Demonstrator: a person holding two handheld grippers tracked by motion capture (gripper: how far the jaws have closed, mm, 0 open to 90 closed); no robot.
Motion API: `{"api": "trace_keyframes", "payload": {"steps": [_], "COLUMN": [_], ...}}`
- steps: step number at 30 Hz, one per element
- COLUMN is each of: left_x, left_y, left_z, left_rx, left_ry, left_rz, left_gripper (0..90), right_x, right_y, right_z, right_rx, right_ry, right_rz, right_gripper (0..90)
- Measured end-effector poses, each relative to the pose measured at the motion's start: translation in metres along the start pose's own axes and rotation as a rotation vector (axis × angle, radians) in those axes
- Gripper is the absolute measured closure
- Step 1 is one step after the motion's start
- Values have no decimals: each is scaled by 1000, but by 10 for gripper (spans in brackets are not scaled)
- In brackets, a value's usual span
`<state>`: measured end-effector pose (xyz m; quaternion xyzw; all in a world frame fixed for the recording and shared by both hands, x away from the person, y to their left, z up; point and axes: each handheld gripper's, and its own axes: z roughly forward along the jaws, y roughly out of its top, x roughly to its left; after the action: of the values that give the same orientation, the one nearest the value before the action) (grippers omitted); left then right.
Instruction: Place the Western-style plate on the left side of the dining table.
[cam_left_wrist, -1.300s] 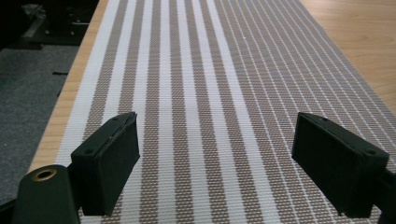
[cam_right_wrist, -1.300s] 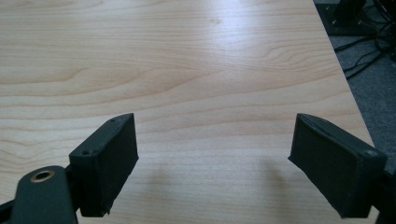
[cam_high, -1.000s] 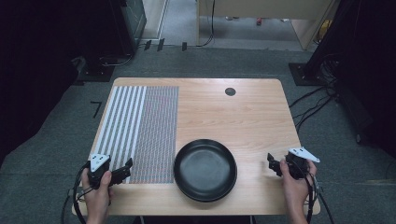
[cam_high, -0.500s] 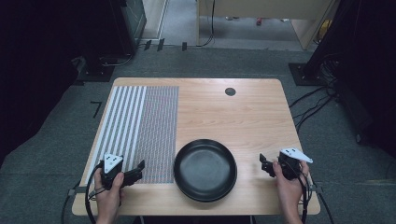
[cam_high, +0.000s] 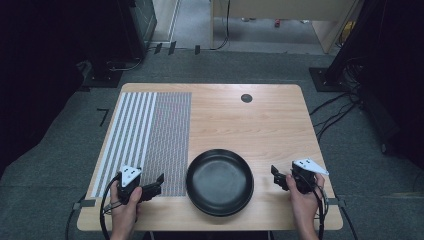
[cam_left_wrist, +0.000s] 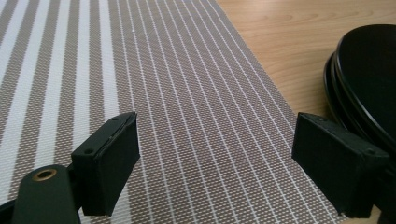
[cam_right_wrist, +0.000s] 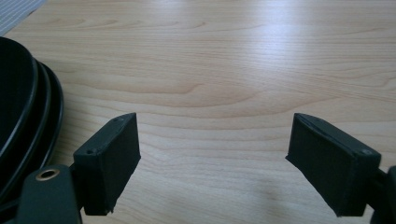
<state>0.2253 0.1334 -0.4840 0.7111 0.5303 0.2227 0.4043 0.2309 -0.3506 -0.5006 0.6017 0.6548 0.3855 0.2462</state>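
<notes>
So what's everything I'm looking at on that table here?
Table: one, light wood, centre of the room.
Placemat: one, grey-and-white striped, woven, table's left part.
Dish: one, black, round, shallow, near edge, middle; seems to show stacked rims in the gripper views.
Round cap: one, dark, far side of the tabletop.
Left hand-held gripper: one, black, open, over the placemat.
Right hand-held gripper: one, black, open, right of the dish.

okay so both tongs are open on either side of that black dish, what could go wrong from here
1. The black dish has a low, rounded, glossy rim; open tongs, left and right, may slip off it.
2. The left tongs hover over the striped placemat, whose edge lies beside the dish; a jaw could snag or drag it.
3. The dish sits near the table front edge, so a push might slide it off.
</notes>
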Motion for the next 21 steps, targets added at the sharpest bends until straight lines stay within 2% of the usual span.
{"api": "trace_keyframes", "payload": {"steps": [15, 21], "left_x": [-14, -18], "left_y": [-2, -2], "left_z": [4, 5], "left_rx": [12, 12], "left_ry": [-40, -61], "left_rz": [21, 15], "left_gripper": [148, 148], "right_x": [16, 24], "right_y": [-1, -2], "right_z": [3, 5], "right_rx": [-4, -5], "right_ry": [64, 90], "right_rz": [0, -12], "right_gripper": [164, 173]}}
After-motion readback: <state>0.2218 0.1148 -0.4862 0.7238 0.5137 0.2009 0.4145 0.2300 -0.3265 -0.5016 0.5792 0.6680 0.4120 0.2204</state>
